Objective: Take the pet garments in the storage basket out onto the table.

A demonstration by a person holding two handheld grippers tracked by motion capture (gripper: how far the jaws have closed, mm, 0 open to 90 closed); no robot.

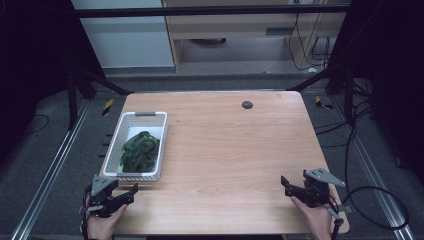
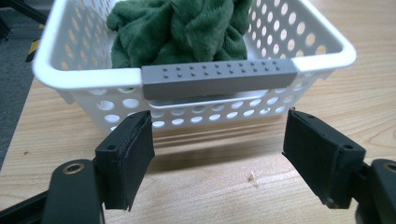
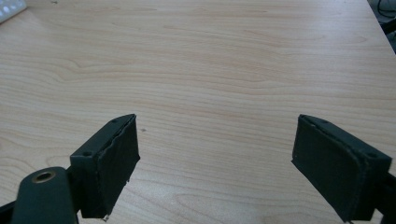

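High view: you are resting your left gripper [image 1: 123, 196], jaws spread and empty, at the six o'clock end of the white basket [image 1: 111, 159] holding the green cloth [image 1: 139, 151], lined up for its handle, while your right gripper [image 1: 292, 187] is idling unclenched at four o'clock.

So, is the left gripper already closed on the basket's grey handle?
No, the left gripper is open, short of the handle.

Even overhead light brightens the table [image 1: 225, 150], surroundings dark; close views sharp, soft shadows.
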